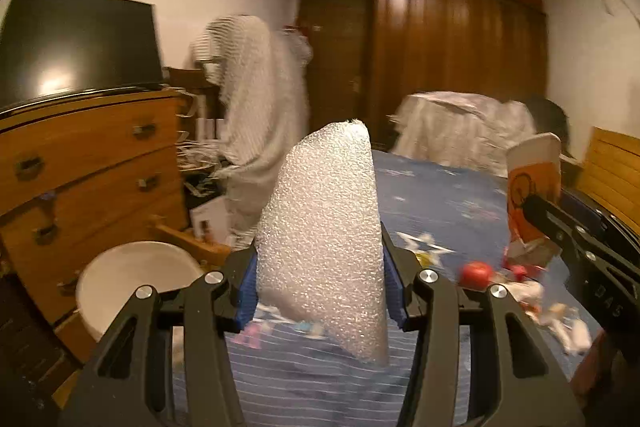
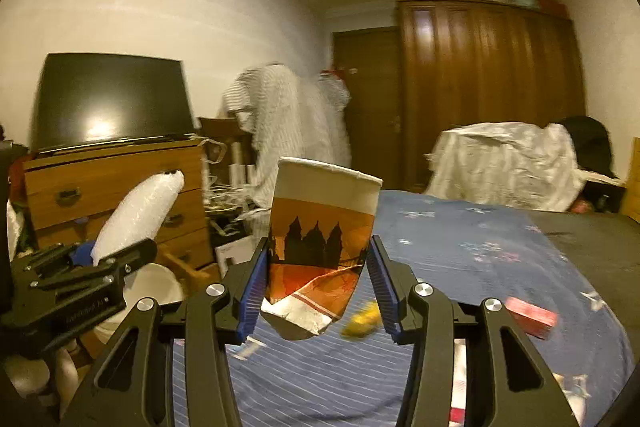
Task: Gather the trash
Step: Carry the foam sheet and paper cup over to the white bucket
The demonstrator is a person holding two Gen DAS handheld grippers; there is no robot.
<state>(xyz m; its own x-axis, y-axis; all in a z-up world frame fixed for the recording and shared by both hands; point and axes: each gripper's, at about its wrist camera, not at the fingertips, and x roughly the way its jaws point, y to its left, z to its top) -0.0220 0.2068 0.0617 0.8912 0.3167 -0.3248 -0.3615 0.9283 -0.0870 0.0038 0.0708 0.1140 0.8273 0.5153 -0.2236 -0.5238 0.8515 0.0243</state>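
Left fingers clamping foam sheet; right fingers clamping unlettered castle-print cup.

A black television stands on a wooden dresser; a dark wardrobe lines the far wall beyond the blue bedspread

My left camera sits just behind my left gripper and looks forward along its fingers, slightly downward, over the blue bedspread toward the dark wardrobe, with the wooden dresser close on its left. My right camera rides the same way behind my right gripper, facing almost the same direction from a spot further right. Both views share the bed, dresser, wardrobe and draped white cloth, and each catches the other gripper at its edge.
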